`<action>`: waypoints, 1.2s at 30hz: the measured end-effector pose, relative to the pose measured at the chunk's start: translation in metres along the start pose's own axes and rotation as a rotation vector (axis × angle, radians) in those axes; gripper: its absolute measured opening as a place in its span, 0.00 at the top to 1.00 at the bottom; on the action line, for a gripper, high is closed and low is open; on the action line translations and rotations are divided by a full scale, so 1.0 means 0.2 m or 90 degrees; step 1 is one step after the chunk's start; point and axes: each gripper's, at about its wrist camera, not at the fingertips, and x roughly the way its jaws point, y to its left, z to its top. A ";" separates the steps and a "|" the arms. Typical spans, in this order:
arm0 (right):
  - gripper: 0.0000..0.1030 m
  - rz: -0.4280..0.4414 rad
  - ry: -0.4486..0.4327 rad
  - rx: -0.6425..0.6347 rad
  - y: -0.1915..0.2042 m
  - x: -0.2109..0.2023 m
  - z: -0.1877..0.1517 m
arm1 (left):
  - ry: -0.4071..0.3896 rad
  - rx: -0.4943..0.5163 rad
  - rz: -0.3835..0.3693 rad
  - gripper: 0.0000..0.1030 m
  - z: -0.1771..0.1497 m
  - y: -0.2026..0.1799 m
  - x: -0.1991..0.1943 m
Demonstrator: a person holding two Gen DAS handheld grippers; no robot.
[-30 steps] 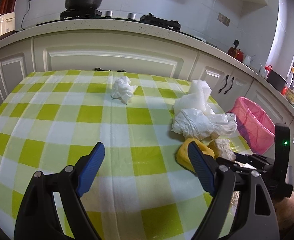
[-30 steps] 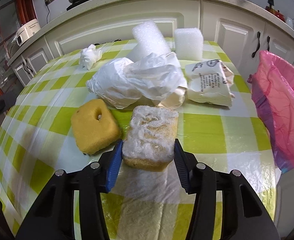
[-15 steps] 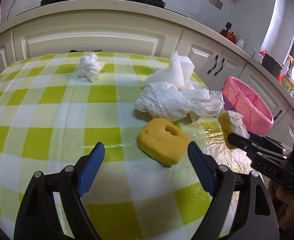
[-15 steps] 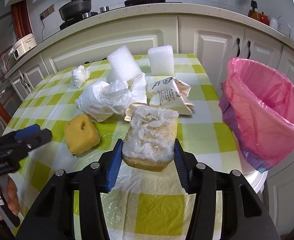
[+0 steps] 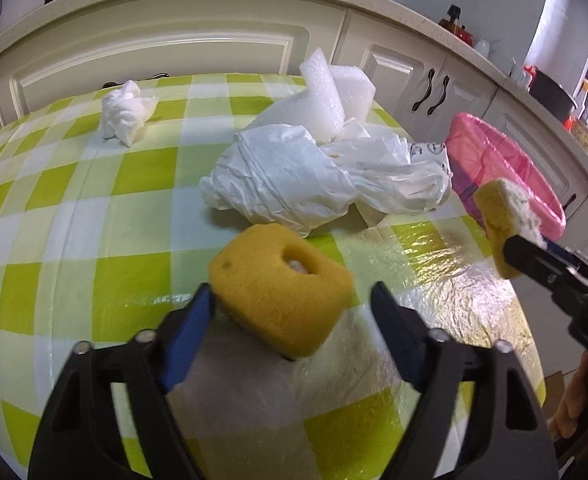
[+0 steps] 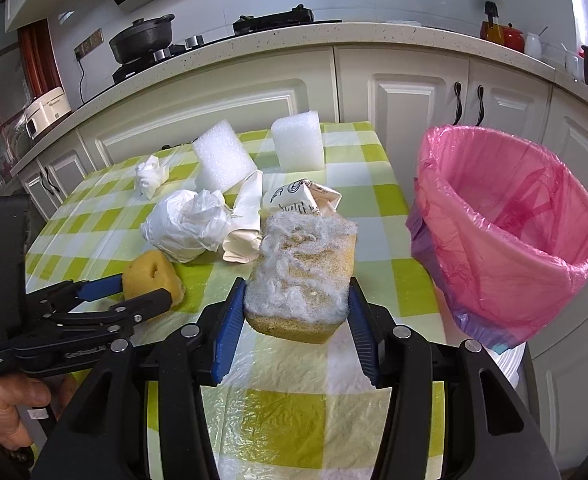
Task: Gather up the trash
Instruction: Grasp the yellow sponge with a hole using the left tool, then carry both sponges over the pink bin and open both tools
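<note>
My right gripper (image 6: 294,316) is shut on a yellow sponge with a white scouring pad (image 6: 302,276) and holds it above the table, left of the pink-lined trash bin (image 6: 506,232). The held sponge also shows in the left wrist view (image 5: 502,220). My left gripper (image 5: 294,312) is open, its jaws on either side of a yellow sponge with a hole (image 5: 281,284) that lies on the checked tablecloth (image 5: 53,208). That sponge also shows in the right wrist view (image 6: 153,272).
A crumpled white plastic bag (image 5: 302,176), two white foam blocks (image 5: 334,92), a crumpled tissue (image 5: 125,114) and a printed paper wrapper (image 6: 302,196) lie further back on the table. Kitchen cabinets (image 6: 414,92) stand behind. The bin stands off the table's right edge.
My left gripper has moved forward and right until its jaws flank the holed sponge. My right gripper has lifted the scouring sponge and carried it right, closer to the bin.
</note>
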 end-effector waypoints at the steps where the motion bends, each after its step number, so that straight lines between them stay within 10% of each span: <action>1: 0.54 0.000 -0.001 0.002 -0.01 0.00 0.00 | 0.005 0.004 0.005 0.39 0.00 -0.01 0.01; 22: 0.54 -0.007 -0.037 0.023 -0.10 -0.11 0.05 | -0.060 0.039 0.008 0.52 0.01 -0.09 -0.25; 36: 0.54 -0.089 -0.101 0.076 -0.53 -0.28 0.29 | -0.164 0.134 -0.100 0.51 0.46 -0.58 -0.34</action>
